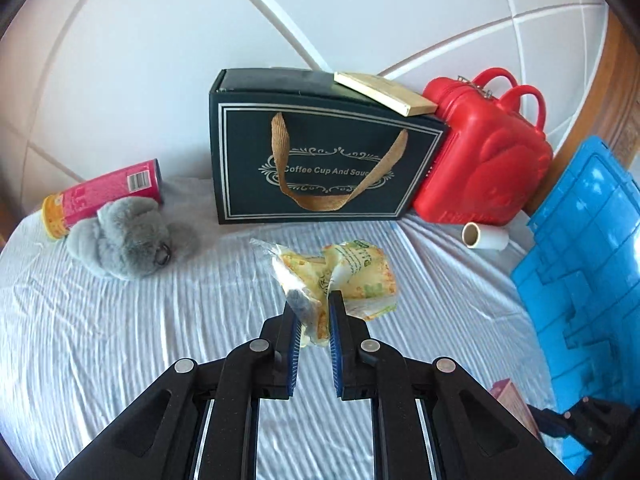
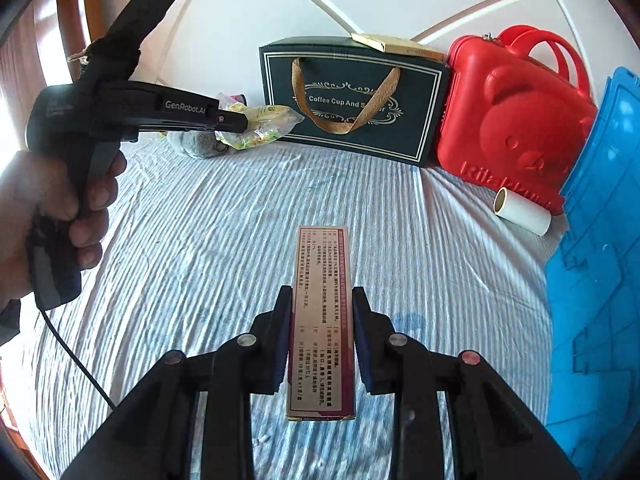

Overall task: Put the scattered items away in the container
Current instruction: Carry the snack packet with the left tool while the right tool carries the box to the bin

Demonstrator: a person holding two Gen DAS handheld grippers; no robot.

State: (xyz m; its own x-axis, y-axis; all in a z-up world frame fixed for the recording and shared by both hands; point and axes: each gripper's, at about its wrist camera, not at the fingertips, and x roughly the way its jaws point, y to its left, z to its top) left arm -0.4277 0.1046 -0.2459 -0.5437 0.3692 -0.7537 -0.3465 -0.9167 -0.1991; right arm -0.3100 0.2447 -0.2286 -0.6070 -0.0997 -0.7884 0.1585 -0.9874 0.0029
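Note:
My left gripper (image 1: 313, 300) is shut on a crumpled yellow-green snack bag (image 1: 360, 276) and holds it above the bed; the bag also shows in the right wrist view (image 2: 260, 124). My right gripper (image 2: 322, 292) is shut on a long maroon and beige box (image 2: 322, 320), held lengthwise between the fingers. The blue plastic container (image 1: 580, 280) stands at the right, also in the right wrist view (image 2: 600, 260). A white paper roll (image 1: 486, 237) lies beside it. A grey plush toy (image 1: 128, 240) and a pink tube can (image 1: 104, 196) lie at the left.
A dark gift box (image 1: 320, 160) marked "Coffee Cup And Saucer" and a red bear-shaped case (image 1: 480, 160) stand against the headboard. A flat beige box (image 1: 384, 92) rests on top of the gift box. The striped sheet (image 2: 200, 260) covers the bed.

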